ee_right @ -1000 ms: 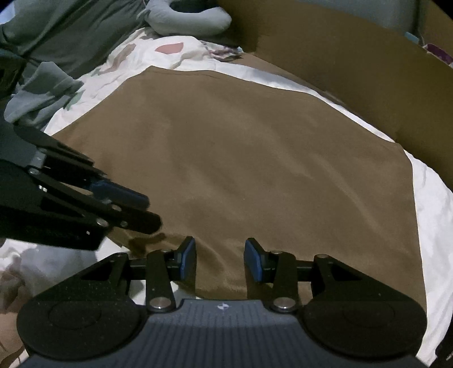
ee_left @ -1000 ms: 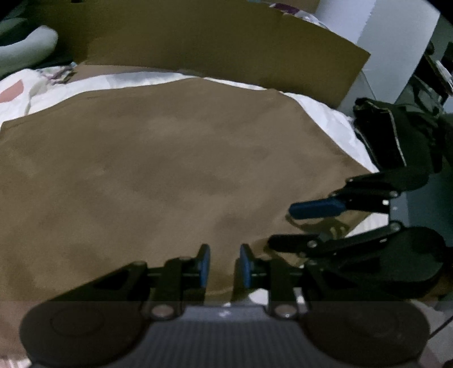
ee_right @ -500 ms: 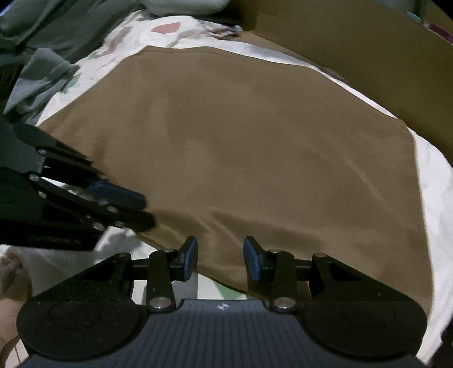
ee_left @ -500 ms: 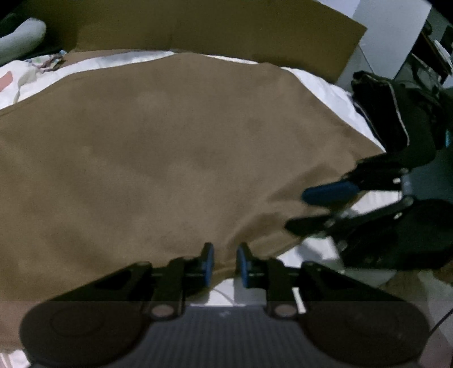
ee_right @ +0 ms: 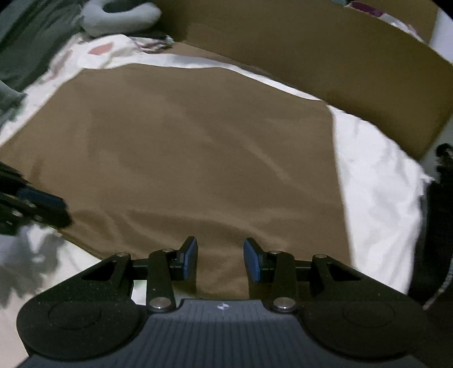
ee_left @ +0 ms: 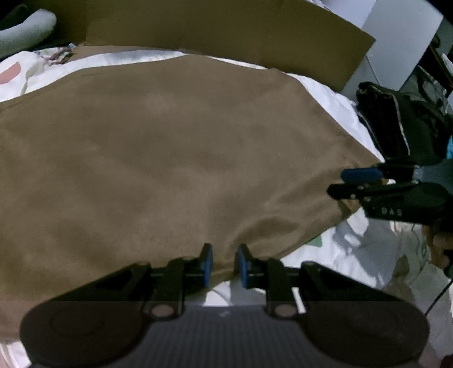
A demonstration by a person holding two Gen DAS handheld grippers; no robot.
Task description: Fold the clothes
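Note:
A brown garment (ee_left: 170,155) (ee_right: 198,141) lies spread flat on a white patterned bed sheet (ee_left: 354,254) (ee_right: 376,169). My left gripper (ee_left: 225,264) sits at the garment's near hem, its jaws a narrow gap apart, with the hem's edge between the tips and creases fanning out from there. My right gripper (ee_right: 222,259) stands open over the same hem near the right corner, brown cloth lying flat between its fingers. In the left wrist view the right gripper (ee_left: 348,184) shows at the garment's right corner. In the right wrist view the left gripper (ee_right: 39,203) shows at the left edge.
A tall cardboard sheet (ee_left: 226,28) (ee_right: 339,56) stands along the far side of the bed. A black bag (ee_left: 396,121) sits off the bed's right end. Grey clothes (ee_right: 119,14) are heaped at the far left. A person's hand (ee_left: 438,243) holds the right gripper.
My right gripper has slid rightward along the hem, away from the left one, to the garment's right corner. The left gripper has stayed at the hem, its jaws slightly narrower.

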